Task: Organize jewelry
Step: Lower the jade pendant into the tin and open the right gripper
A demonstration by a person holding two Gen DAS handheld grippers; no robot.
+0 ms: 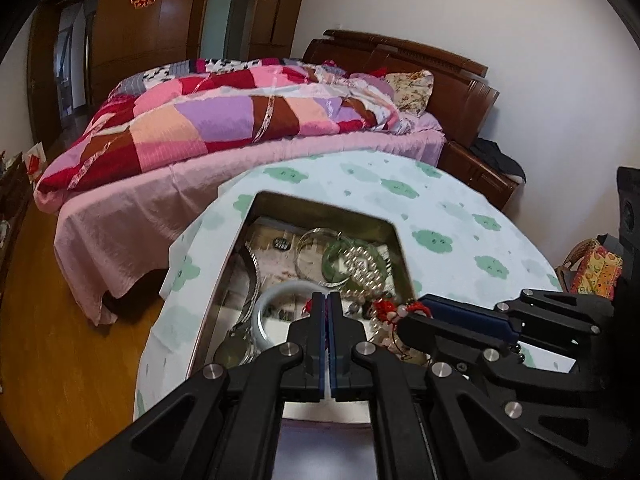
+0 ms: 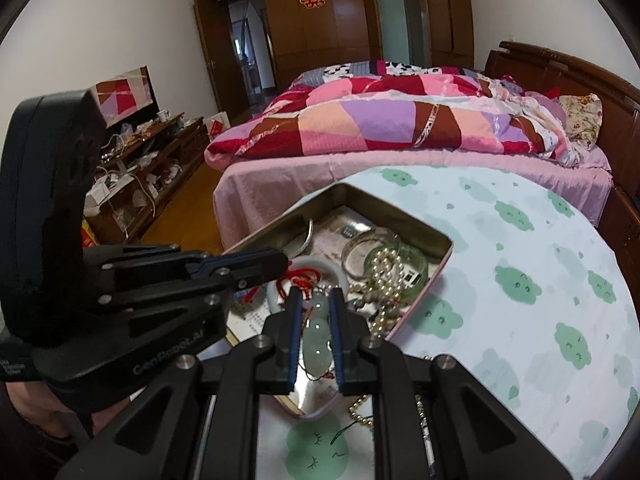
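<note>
Right gripper (image 2: 316,322) clamped on jade beads (image 2: 318,330) — left gripper (image 1: 326,320) closed, empty — over cluttered tin (image 2: 400,210).

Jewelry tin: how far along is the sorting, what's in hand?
Done: little visible. The tin holds a jumble of bangles, a green bangle and pearl strands. In hand: the right gripper is clamped on a pale jade bead strand with red cord; the left gripper is shut by the white bangle. Left: a gold chain lies outside on the tablecloth.
</note>
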